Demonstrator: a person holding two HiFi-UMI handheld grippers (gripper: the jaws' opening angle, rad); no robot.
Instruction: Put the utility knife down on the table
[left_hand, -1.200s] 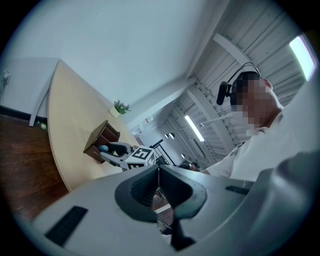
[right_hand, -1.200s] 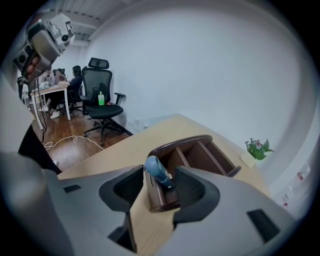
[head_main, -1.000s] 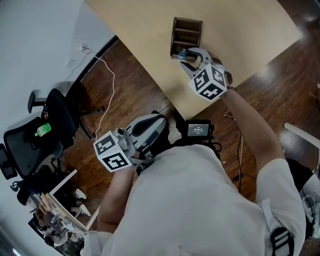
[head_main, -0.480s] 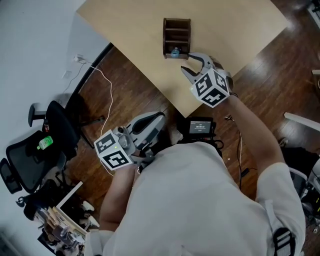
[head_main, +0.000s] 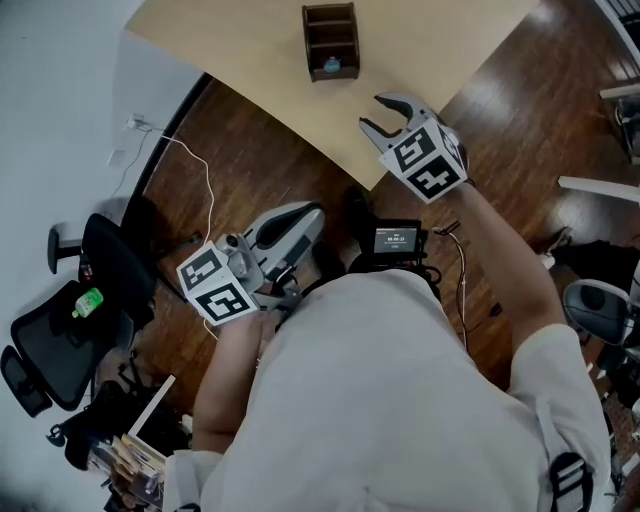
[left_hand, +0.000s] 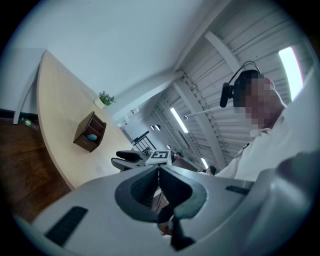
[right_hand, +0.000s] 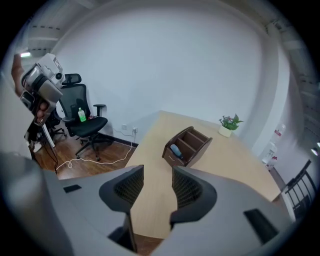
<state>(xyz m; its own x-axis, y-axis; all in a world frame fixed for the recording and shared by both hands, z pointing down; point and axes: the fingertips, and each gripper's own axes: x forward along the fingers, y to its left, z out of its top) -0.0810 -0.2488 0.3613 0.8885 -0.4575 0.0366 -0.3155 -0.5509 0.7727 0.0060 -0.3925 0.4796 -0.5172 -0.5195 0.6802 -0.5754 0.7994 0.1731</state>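
A brown wooden organizer (head_main: 330, 38) stands on the pale table (head_main: 240, 45). A blue-ended object (head_main: 331, 66), too small to identify, sits in its near compartment and also shows in the right gripper view (right_hand: 175, 150). My right gripper (head_main: 380, 113) hangs over the table's near edge, well short of the organizer, open with nothing between its fingers (right_hand: 152, 186). My left gripper (head_main: 312, 214) is held low by my body over the floor, its jaws shut (left_hand: 158, 172) on nothing. The organizer (left_hand: 89, 132) is far from it.
A black office chair (head_main: 60, 330) with a green bottle stands at the left over the wood floor, and a white cable (head_main: 205, 170) trails near it. A small screen device (head_main: 397, 240) hangs at my chest. A potted plant (right_hand: 229, 123) sits on the table's far side.
My right gripper has drawn back from the organizer toward the table's near edge, leaving the blue-ended object in the compartment. The left gripper has stayed put.
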